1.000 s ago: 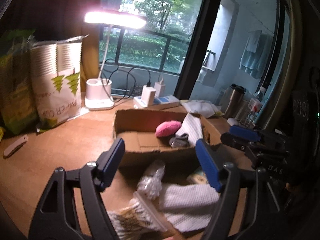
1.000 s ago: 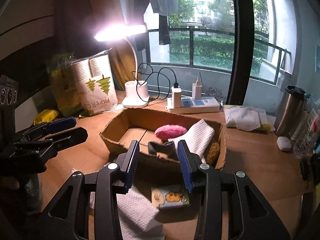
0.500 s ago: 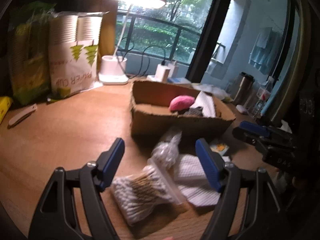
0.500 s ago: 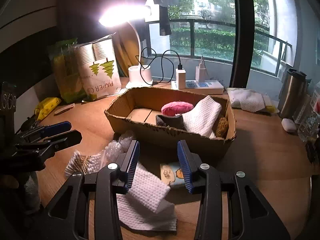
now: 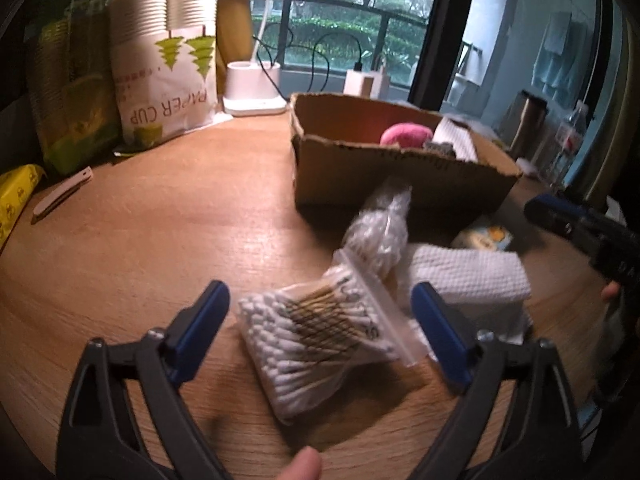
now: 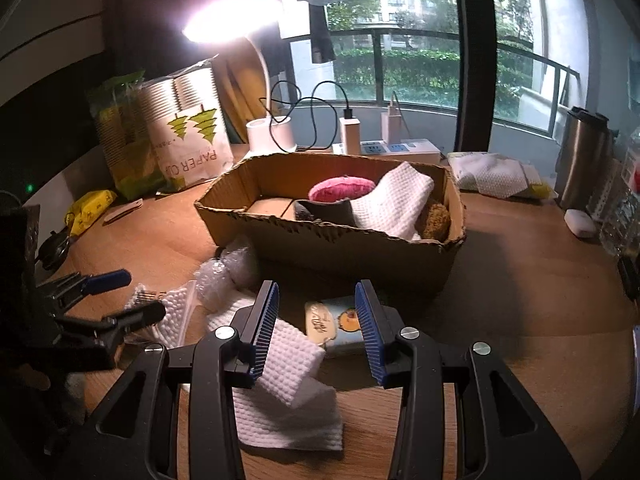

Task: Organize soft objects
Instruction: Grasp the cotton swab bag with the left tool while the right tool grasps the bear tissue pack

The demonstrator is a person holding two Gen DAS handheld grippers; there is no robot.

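Note:
A cardboard box (image 6: 332,248) (image 5: 396,172) holds a pink plush (image 6: 342,189), a grey sock (image 6: 324,212), a white towel (image 6: 394,204) and a brown sponge (image 6: 434,220). In front of it lie a bag of cotton swabs (image 5: 320,332), a clear plastic bag (image 5: 378,232), a folded white cloth (image 6: 280,384) (image 5: 468,276) and a small tissue pack (image 6: 332,326). My left gripper (image 5: 320,320) is open, its fingers either side of the swab bag, just above it. My right gripper (image 6: 316,332) is open over the tissue pack and the cloth.
A paper-cup bag (image 5: 164,80), a green bag (image 5: 68,96), a lit desk lamp (image 6: 268,132), a power strip (image 6: 396,148) and a steel flask (image 6: 580,160) stand along the back. A yellow pack (image 5: 16,196) lies at left. A white case (image 6: 580,222) lies at right.
Both grippers have pulled back from the box and dropped toward the table. The left one now frames the swab bag; the right one has opened wider over the tissue pack.

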